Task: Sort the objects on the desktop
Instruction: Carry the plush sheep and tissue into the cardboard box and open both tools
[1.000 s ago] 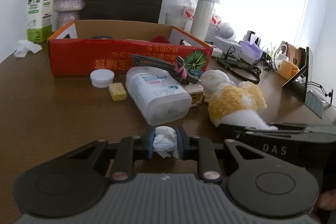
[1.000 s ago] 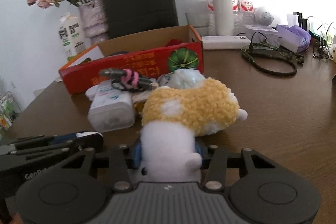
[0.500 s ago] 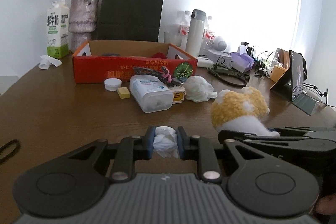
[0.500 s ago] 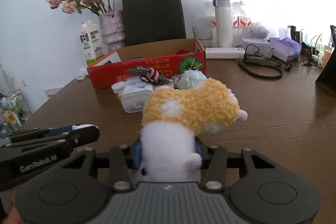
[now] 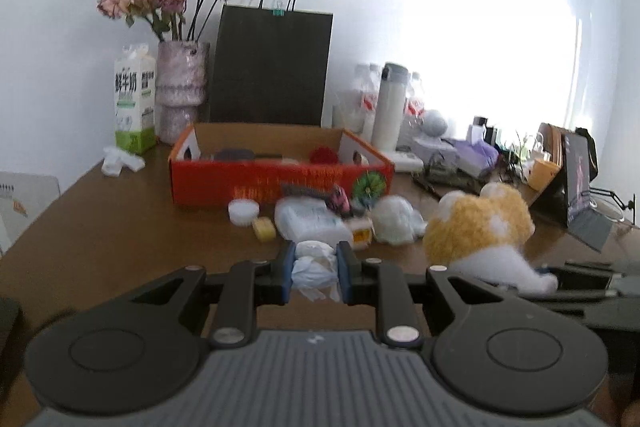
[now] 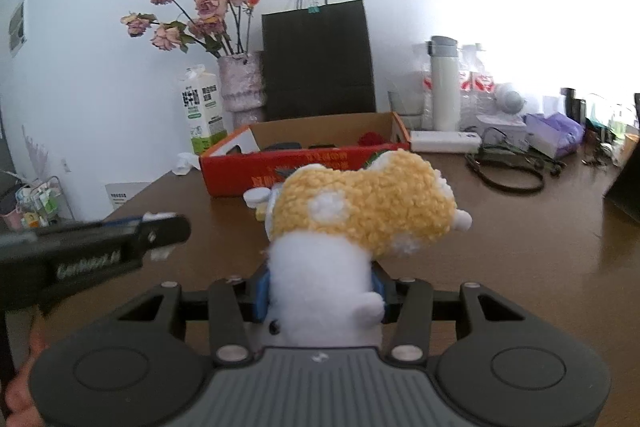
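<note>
My left gripper (image 5: 314, 273) is shut on a crumpled white tissue (image 5: 314, 267) and holds it above the brown table. My right gripper (image 6: 320, 293) is shut on a yellow and white plush toy (image 6: 352, 223), also lifted; the toy shows at the right of the left wrist view (image 5: 478, 231). The left gripper (image 6: 160, 233) appears at the left of the right wrist view. An open red cardboard box (image 5: 276, 179) stands ahead with items inside. In front of it lie a clear wipes pack (image 5: 312, 223), a white lid (image 5: 243, 211), a yellow block (image 5: 264, 229) and a white wad (image 5: 394, 219).
A milk carton (image 5: 134, 105), a vase of dried roses (image 5: 178, 95) and a black paper bag (image 5: 272, 67) stand behind the box. A white flask (image 5: 388, 119), bottles, a purple tissue pack (image 5: 476, 151), cables and a tablet (image 5: 578, 179) crowd the right side.
Both grippers have risen and pulled back from the pile, carrying the tissue and the plush toy. The box and clutter now look farther away and lower.
</note>
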`<state>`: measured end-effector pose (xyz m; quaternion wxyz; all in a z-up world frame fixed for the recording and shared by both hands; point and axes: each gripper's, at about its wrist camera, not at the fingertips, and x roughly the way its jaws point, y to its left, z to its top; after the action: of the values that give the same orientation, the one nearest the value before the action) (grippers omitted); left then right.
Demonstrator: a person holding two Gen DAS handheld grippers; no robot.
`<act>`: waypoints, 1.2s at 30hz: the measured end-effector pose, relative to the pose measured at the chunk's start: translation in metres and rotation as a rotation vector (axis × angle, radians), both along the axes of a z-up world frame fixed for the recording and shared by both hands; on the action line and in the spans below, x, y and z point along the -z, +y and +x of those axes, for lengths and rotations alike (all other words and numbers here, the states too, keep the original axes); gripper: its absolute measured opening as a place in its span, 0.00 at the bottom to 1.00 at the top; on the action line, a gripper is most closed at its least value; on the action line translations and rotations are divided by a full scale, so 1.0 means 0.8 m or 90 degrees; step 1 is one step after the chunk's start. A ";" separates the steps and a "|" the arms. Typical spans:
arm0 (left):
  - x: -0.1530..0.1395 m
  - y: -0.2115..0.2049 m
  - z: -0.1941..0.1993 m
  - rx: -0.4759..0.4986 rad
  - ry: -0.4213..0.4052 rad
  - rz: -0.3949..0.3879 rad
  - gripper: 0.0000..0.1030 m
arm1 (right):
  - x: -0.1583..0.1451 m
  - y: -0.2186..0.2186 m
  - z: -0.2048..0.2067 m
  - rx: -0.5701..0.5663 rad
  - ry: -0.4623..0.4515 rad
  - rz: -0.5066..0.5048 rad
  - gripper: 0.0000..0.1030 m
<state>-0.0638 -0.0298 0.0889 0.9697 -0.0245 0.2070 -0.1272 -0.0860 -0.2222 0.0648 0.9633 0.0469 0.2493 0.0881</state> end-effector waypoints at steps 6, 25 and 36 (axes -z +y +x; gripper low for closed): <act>-0.040 0.008 0.087 0.010 -0.013 0.006 0.22 | -0.032 0.009 0.086 -0.034 -0.013 0.009 0.45; -0.007 0.046 0.525 -0.067 0.200 0.006 0.23 | -0.003 0.029 0.555 -0.042 0.211 0.074 0.45; 0.010 0.045 0.537 -0.067 0.211 0.044 0.78 | 0.015 0.044 0.586 -0.021 0.236 0.010 0.68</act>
<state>0.3660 0.0060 0.0811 0.9278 -0.0224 0.3670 -0.0629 0.3829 -0.1867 0.0531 0.8988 0.0660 0.4228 0.0955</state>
